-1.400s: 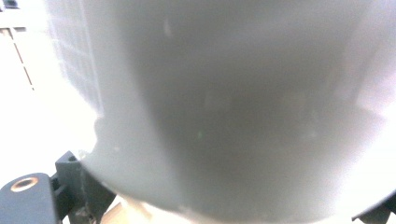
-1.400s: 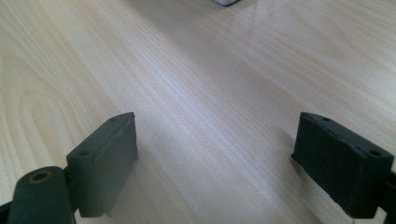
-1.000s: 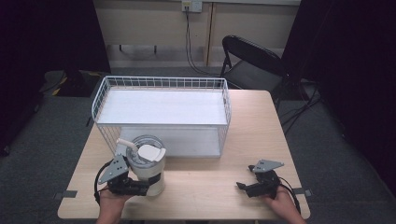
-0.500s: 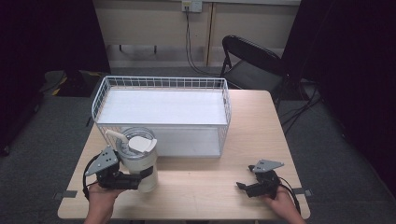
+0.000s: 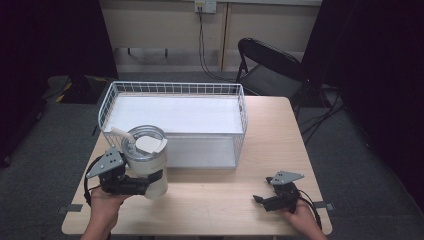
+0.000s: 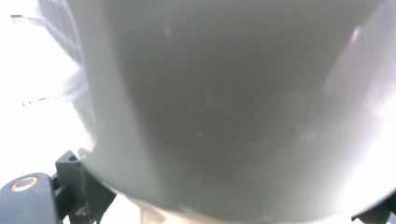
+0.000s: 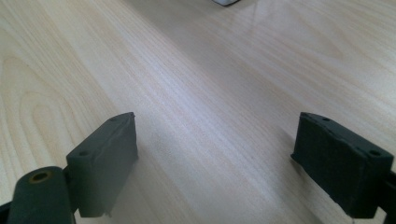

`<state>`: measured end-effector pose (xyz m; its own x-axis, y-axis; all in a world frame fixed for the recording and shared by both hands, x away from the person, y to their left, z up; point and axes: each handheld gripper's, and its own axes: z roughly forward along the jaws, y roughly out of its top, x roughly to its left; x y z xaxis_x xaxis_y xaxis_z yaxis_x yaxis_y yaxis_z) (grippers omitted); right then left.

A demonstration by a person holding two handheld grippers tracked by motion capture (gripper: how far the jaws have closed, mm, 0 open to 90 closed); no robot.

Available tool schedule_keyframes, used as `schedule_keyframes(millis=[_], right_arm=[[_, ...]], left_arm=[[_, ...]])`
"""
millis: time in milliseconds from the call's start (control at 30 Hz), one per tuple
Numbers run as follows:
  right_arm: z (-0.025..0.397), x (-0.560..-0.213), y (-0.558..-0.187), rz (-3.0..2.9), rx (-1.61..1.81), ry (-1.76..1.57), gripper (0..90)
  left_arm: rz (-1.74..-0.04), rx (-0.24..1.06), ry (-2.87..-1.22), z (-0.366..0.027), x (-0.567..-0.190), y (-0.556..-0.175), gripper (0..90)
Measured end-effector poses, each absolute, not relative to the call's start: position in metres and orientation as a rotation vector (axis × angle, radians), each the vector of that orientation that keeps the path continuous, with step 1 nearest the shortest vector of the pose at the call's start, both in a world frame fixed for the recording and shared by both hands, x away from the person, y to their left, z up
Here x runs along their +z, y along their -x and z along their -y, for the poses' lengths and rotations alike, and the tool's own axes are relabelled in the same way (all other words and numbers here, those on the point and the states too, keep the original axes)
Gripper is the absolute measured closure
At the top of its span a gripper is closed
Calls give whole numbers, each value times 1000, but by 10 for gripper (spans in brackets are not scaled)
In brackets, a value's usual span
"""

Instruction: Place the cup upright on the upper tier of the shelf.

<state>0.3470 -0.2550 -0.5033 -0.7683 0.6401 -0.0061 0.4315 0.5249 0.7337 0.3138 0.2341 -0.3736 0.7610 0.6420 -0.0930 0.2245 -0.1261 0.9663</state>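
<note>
1. Since the earlier frames: left claw (image 5: 131, 186) has carried the white tumbler (image 5: 145, 162) up and toward the basket; it was lying lower on the worktop w/ lid facing up, now raised and near upright. Right claw hasn't moved.
2. Left claw: clamped on the tumbler's lower body, lower left of the high view. In the left gripper view the tumbler's pale wall (image 6: 233, 107) is pressed right against the lens, v. blurred.
3. Tumbler: lid on, handle sticking out toward upper left, top leaning slightly left. Sits just in front of the wire basket's (image 5: 172, 89) front left corner, overlapping its front wall in the frame; touching or not, can't tell.
4. Right claw (image 5: 262, 200): lower right of the high view, resting low on the worktop (image 5: 270, 135), jaws spread wide w/ nothing between them; right gripper view has bare wood (image 7: 210, 93) in the gap.
5. Basket: white liner inside, centre of the frame.
</note>
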Motion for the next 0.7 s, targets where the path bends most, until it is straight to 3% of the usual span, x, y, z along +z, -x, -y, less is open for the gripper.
schedule_keyframes(millis=[700], right_arm=[[255,-503,-347,-2492,1086,-898,129]], left_arm=[[-648,422,-1687,-226,-328,-327,90]])
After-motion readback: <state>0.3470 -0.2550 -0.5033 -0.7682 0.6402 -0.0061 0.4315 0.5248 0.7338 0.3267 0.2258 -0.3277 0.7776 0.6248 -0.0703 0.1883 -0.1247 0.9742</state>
